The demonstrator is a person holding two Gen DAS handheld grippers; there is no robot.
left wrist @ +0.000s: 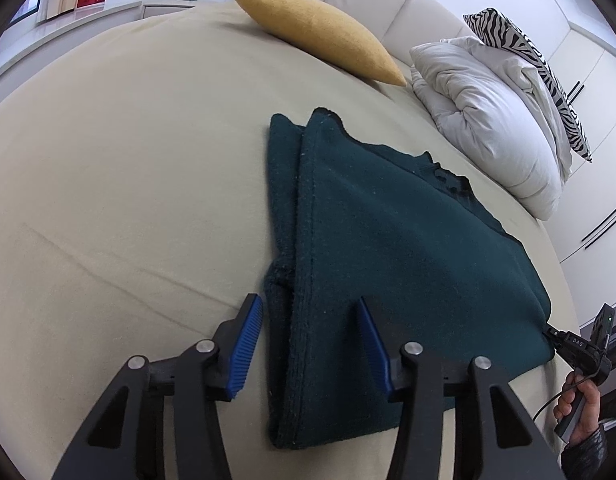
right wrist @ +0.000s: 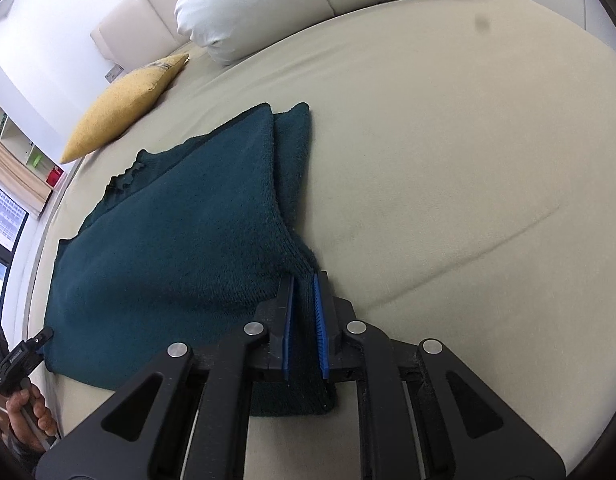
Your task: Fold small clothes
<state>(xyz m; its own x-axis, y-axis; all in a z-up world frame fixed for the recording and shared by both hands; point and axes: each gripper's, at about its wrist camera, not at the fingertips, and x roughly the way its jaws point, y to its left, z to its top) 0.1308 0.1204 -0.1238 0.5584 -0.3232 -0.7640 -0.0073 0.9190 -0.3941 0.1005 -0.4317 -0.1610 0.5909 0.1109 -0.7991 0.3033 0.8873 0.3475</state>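
Now | one teal garment (left wrist: 388, 248) | left claw (left wrist: 312, 320) spread | right claw (right wrist: 303, 308) pinching garment | two pillows

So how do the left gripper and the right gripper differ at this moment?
The left gripper is open, its blue pads wide apart around the edge of the dark green garment; the right gripper is shut on the garment, fabric pinched between its pads. The left one grips nothing, while the right holds a bunched sleeve-like edge. Both are black with blue ribbed pads, low over the beige bed.
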